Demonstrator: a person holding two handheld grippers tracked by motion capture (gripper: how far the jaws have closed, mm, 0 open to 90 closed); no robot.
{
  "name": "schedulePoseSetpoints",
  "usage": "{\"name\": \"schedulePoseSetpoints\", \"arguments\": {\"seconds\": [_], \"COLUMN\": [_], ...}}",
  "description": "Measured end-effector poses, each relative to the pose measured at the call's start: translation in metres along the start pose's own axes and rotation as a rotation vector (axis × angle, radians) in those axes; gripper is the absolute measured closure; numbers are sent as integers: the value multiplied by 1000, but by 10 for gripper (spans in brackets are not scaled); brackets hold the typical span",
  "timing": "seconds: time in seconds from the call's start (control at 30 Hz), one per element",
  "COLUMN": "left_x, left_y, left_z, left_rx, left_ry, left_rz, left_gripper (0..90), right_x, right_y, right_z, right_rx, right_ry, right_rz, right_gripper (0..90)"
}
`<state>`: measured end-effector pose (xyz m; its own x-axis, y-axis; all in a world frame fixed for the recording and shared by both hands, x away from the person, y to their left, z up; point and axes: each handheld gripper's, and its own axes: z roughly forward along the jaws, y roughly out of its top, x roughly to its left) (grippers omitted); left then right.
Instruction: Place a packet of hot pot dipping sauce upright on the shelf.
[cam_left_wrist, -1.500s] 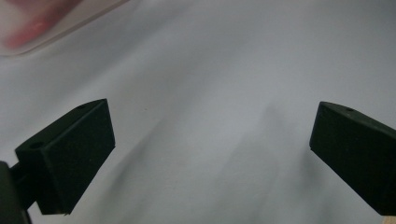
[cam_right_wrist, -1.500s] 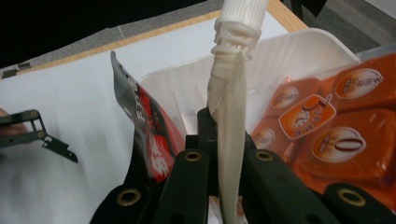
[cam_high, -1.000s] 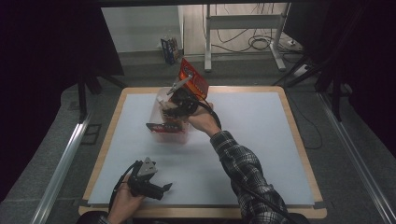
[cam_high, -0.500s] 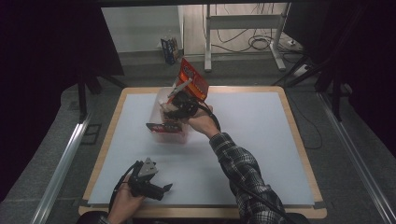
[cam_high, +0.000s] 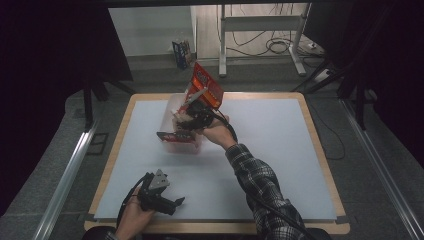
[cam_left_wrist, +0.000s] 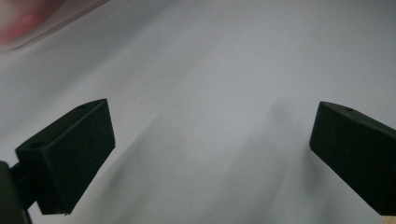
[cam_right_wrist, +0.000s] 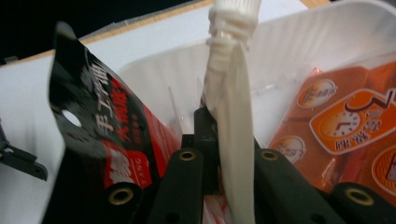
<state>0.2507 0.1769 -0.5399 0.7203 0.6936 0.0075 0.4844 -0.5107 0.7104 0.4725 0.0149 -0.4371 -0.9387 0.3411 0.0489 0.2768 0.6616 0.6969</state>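
The right tool (cam_right_wrist: 229, 154) pinches a white tube (cam_right_wrist: 231, 93), its jaws pressed on the flattened tail while the capped end points up and away. That grip sits right over a clear plastic bin (cam_high: 172, 107) at the far left of the desk (cam_high: 280, 145), with a black-and-red packet (cam_right_wrist: 93, 130) crowding one side and an orange packet (cam_right_wrist: 345, 126) leaning on the other. The orange packet (cam_high: 206, 86) pokes up above the bin's far rim.

The risk, by the look of it: the hold is on the thin, slippery tail, so the tube could slide out, or squeeze its contents toward the cap. A sideways swing could also snag either packet and tip it out of the bin.

The left tool (cam_high: 165, 197) rests low near the desk's front edge, jaws spread wide and empty over bare white surface (cam_left_wrist: 201, 93). Right of the bin the desk lies wide open; the bin itself is near the far and left edges.
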Motion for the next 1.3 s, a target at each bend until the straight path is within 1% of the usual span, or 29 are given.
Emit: {"name": "schedulePoseSetpoints", "arguments": {"seconds": [0.17, 0.3, 0.4, 0.53, 0.57, 0.67, 0.83, 1.0, 1.13, 1.3], "left_x": [0, 0, -1, -1, -1, 0, 0, 0, 0, 0], "left_y": [0, 0, 0, 0, 0, 0, 0, 0, 0, 0], "left_z": [0, 1, 2, 2, 2, 2, 2, 3, 2, 2], "left_rx": [2, 7, 14, 16, 16, 17, 20, 21, 22, 21], "left_ry": [1, -3, -2, -2, -2, -2, -3, -3, -3, -2], "left_rz": [3, 2, 7, 9, 8, 8, 8, 7, 8, 8], "left_gripper": [0, 0, 0, 0, 0, 0, 0, 0, 0, 0], "right_x": [-2, 0, 2, 2, 1, -2, -6, -6, -5, -5], "right_y": [-4, -3, -2, -3, -3, -4, -3, -1, 1, 3], "right_z": [1, 0, -1, -3, -4, -7, -10, -12, -14, -19], "right_rx": [3, 8, 8, 7, 1, -11, -28, -39, -52, -80], "right_ry": [-5, -20, -43, -72, -78, -84, -81, -60, -52, -38], "right_rz": [11, 6, 2, -2, 6, 24, 54, 69, 64, 81], "right_gripper": [815, 780, 714, 586, 541, 462, 335, 216, 151, 107]}}
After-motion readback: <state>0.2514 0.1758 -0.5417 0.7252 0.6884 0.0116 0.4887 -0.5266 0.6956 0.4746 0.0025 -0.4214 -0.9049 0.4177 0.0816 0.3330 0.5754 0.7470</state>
